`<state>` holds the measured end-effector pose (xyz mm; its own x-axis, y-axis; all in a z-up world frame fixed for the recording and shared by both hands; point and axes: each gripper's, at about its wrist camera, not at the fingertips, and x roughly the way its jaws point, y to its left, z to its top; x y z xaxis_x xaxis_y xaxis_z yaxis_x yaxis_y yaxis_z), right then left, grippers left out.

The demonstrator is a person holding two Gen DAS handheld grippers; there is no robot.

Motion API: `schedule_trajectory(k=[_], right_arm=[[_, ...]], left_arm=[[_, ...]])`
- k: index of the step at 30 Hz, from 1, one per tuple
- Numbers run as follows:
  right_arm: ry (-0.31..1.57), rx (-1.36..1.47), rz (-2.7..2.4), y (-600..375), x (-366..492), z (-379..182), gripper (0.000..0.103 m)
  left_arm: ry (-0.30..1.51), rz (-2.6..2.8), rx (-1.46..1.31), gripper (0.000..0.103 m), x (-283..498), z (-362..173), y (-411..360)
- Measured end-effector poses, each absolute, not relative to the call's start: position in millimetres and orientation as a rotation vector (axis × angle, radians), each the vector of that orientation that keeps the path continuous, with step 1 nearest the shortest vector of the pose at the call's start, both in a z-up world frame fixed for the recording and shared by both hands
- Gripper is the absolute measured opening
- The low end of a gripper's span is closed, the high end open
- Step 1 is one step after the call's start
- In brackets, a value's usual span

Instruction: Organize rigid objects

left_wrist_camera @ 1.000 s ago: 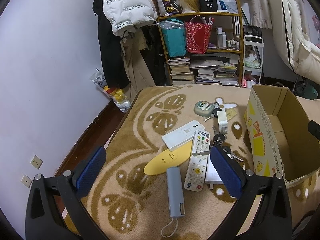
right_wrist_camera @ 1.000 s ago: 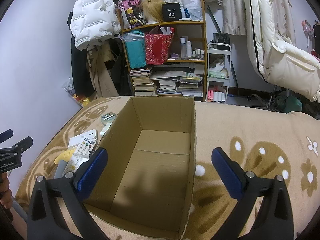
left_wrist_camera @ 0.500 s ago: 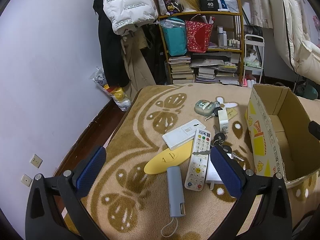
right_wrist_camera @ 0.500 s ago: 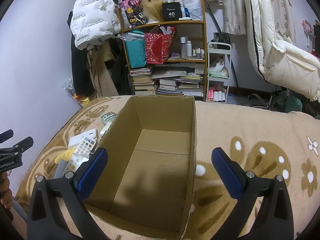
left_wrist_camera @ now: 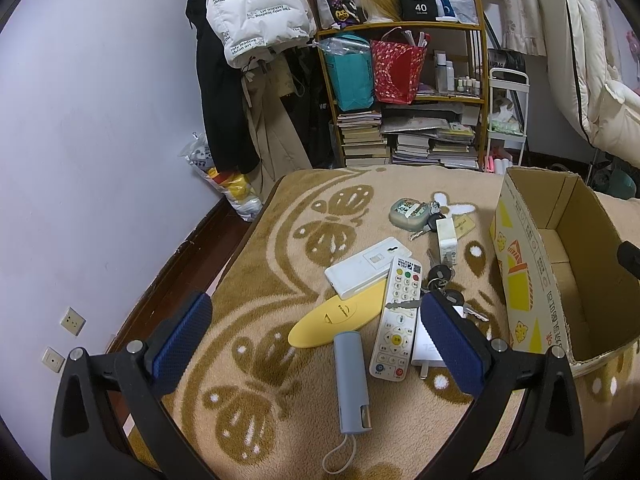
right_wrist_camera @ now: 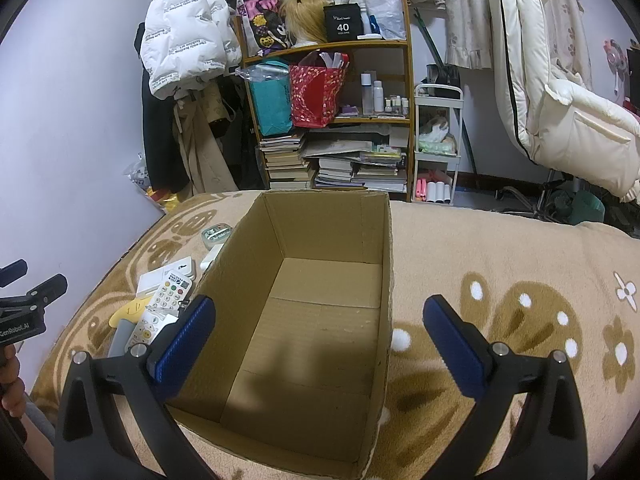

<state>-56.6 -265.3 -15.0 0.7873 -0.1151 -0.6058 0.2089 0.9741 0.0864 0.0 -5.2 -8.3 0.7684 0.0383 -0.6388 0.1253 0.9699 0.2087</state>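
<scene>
Cardboard, plain brown inside and printed yellow outside, makes up the open box (right_wrist_camera: 320,320), which sits empty between the spread pads of the right hand-held gripper (right_wrist_camera: 319,344). Legible writing is sparse: "40" on a black box (left_wrist_camera: 418,2) on the bookshelf (left_wrist_camera: 404,92), and "GenRobot.AI" on the rig at 9 o'clock in the right view. The left hand-held gripper (left_wrist_camera: 316,342), jaws wide and holding nothing, hovers over the clutter: a grey stick (left_wrist_camera: 352,384) at 6 o'clock, a white remote (left_wrist_camera: 398,320) at 1 o'clock (a key lies across it), a yellow oval piece (left_wrist_camera: 340,314) at 12. A butterfly-patterned tan blanket (left_wrist_camera: 280,280) covers the bed; coats hang against the lilac wall (left_wrist_camera: 100,120).
</scene>
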Motion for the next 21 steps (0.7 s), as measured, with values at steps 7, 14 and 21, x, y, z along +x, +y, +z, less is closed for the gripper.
schedule_trajectory(k=[7,14,21], right_arm=[[0.672,0.156,-0.194,-264.0,-50.8,-31.7,0.103],[0.719,0.164,-0.196,-267.4,-43.7,-35.8,0.103],[0.799,0.173,-0.206,-276.2,-31.2,-45.4,0.097]], left_arm=[[0.729,-0.032,0.246,0.103,6.1,-18.9,-1.2],[0.808,-0.011,0.235,0.103,24.1,-37.9,2.8],[0.903,-0.005,0.239,0.103,41.1,-62.8,4.6]])
